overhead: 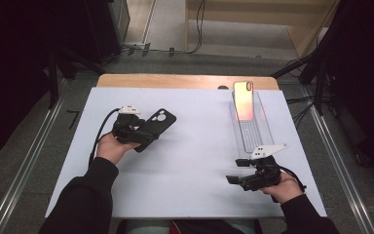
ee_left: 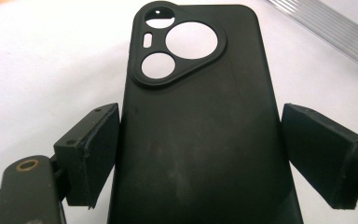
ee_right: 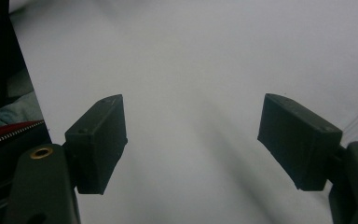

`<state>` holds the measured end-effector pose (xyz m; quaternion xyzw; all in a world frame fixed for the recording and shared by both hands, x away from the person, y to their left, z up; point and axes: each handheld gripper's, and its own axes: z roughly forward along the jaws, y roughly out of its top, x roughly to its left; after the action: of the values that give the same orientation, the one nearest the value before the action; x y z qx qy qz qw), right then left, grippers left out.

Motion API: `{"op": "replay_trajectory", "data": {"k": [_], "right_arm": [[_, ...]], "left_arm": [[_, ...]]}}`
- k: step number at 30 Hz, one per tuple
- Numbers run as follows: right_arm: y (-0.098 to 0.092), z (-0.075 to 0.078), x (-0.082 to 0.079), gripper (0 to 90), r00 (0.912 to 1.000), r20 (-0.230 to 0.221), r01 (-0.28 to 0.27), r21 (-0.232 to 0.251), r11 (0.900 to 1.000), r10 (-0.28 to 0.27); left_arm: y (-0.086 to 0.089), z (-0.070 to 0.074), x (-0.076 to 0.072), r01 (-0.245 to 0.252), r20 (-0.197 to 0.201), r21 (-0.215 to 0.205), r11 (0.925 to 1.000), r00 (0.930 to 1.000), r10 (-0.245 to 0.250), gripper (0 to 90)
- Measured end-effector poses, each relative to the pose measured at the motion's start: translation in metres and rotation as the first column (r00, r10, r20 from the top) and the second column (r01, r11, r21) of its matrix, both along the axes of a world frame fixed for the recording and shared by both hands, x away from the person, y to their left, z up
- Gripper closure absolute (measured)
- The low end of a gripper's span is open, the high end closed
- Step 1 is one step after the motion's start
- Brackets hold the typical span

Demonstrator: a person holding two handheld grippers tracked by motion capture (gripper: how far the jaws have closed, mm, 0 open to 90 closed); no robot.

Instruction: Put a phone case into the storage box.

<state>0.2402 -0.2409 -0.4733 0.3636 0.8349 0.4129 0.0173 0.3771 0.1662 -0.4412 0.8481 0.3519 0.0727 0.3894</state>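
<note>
A black phone case [overhead: 157,124] with a triangular camera cutout is held by its lower end, with my left gripper [overhead: 143,136] shut on it at the left of the white table top [overhead: 195,161]. In the left gripper view both pads press the long sides of the black phone case [ee_left: 200,93], back side facing up. A pink-orange phone case [overhead: 243,101] leans upright at the far end of a clear ribbed rack [overhead: 254,132] at the back right. My right gripper [overhead: 237,170] lies low near the front right, open; in its own view the right gripper [ee_right: 191,140] has nothing between the pads.
The clear rack's corner [ee_left: 326,23] lies just beyond the black case in the left gripper view. A wooden strip [overhead: 175,80] borders the table's far edge. Dark stands and cables surround the table on the floor. A red zipped item [ee_right: 9,133] lies past the table's near edge.
</note>
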Motion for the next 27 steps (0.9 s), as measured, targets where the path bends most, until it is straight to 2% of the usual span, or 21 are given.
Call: {"op": "replay_trajectory", "data": {"k": [5, 11, 13, 17, 22, 27], "right_arm": [[0.002, 0.001, 0.000, 21.7, 0.9996, 0.027, -0.001, 0.011, 1.000, 0.001], [0.003, 0.002, 0.001, 21.6, 0.9999, 0.016, -0.005, 0.006, 1.000, 0.005], [0.004, 0.002, 0.002, 21.5, 0.9999, 0.012, -0.005, 0.000, 1.000, 0.005], [0.005, 0.003, 0.003, 21.5, 0.9997, 0.025, -0.004, -0.006, 1.000, 0.004], [0.005, 0.003, 0.005, 21.5, 0.9999, -0.010, 0.008, -0.014, 1.000, -0.008], [0.008, 0.003, 0.006, 21.5, 0.9998, -0.019, 0.006, -0.021, 1.000, -0.007]], "left_arm": [[-0.009, 0.002, -0.014, 0.020, -0.024, -0.010, 0.9998, 0.9995, -0.020, 14.7], [-0.018, 0.003, -0.032, 0.006, -0.049, -0.021, 0.9998, 0.9988, -0.007, 14.7], [-0.021, 0.003, -0.037, 0.002, -0.057, -0.038, 0.9993, 0.9984, -0.004, 14.7], [-0.027, 0.003, -0.048, -0.005, -0.054, -0.036, 0.9993, 0.9985, 0.003, 14.7], [-0.030, 0.001, -0.058, -0.014, -0.070, -0.053, 0.9985, 0.9975, 0.010, 14.6], [-0.035, -0.001, -0.068, -0.038, -0.062, -0.064, 0.9972, 0.9975, 0.034, 14.6]]}}
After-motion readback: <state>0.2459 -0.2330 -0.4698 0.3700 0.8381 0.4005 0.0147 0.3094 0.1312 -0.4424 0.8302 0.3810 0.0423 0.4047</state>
